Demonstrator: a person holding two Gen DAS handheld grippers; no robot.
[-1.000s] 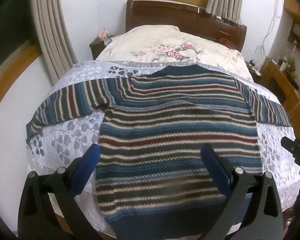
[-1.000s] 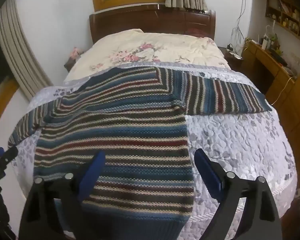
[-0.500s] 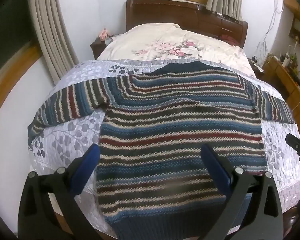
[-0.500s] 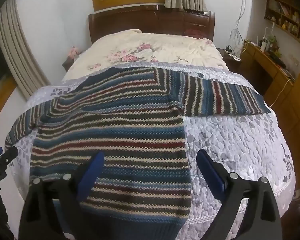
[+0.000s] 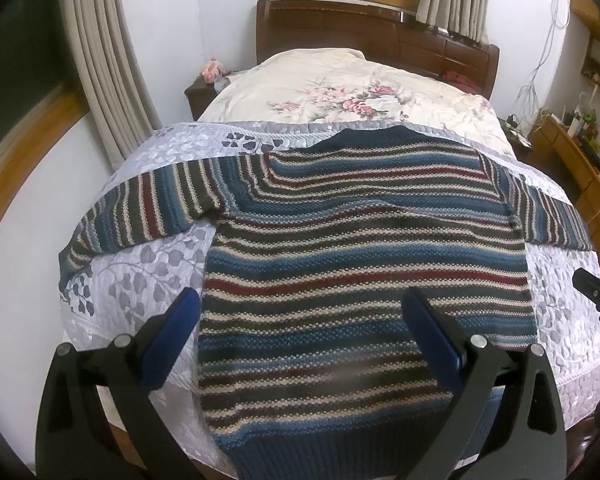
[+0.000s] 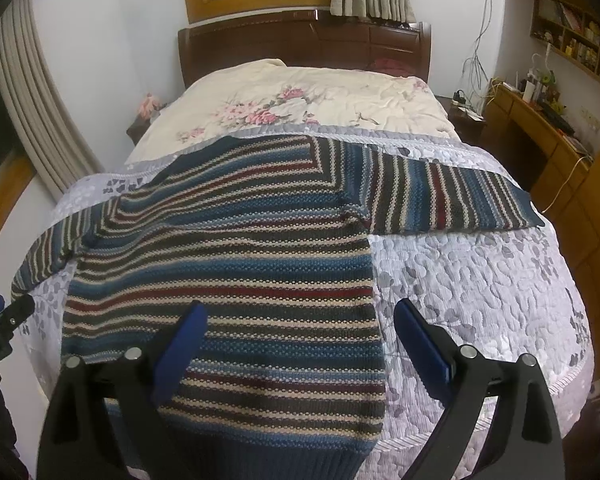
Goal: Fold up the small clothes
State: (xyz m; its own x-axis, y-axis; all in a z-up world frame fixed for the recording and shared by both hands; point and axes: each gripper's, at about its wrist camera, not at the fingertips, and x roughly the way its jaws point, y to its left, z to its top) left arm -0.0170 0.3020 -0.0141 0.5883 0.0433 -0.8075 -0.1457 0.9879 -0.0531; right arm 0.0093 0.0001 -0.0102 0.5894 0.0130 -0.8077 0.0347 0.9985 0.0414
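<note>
As grippers rise, sweater [image 5: 364, 264] unmoved

Both the left gripper [image 5: 300, 316] and the right gripper [image 6: 300, 330] had black frames, blue pads [image 5: 172, 334] and silver screws [image 5: 477, 341].

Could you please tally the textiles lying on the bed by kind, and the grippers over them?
Striped sweater: 1
Grey leaf-patterned quilt: 1
Cream floral comforter: 1
Grippers: 2, left gripper and right gripper, both open
Total: 5
</note>
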